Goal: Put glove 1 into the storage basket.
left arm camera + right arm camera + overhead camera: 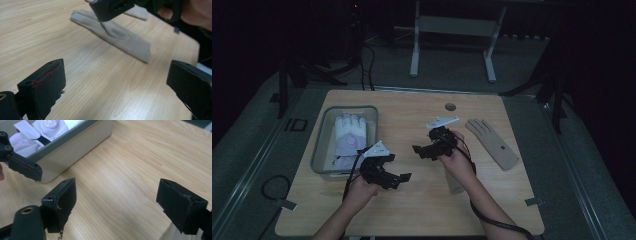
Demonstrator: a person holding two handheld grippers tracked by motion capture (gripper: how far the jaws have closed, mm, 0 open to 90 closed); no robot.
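I see both my left gripper [404, 178] and right gripper [418, 150] spread wide and empty. One white glove [350, 135] lies in the tray [321, 145] at left. I judge the beige glove [492, 143] on the table [422, 200] at right remains to be picked.

Matt wood-grain table [422, 200], beige cloth glove [120, 37], dull metal tray [75, 152]

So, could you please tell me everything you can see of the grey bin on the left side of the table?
The grey bin is a shallow rectangular tray with rounded corners and plain, smooth side walls, probably plastic or metal. It sits flat and upright on the wooden table, near its left edge. Inside lies a white glove, fingers pointing away from the person, with a round emblem on its strap. The left gripper hovers just beside the bin's near right corner; contact cannot be told.
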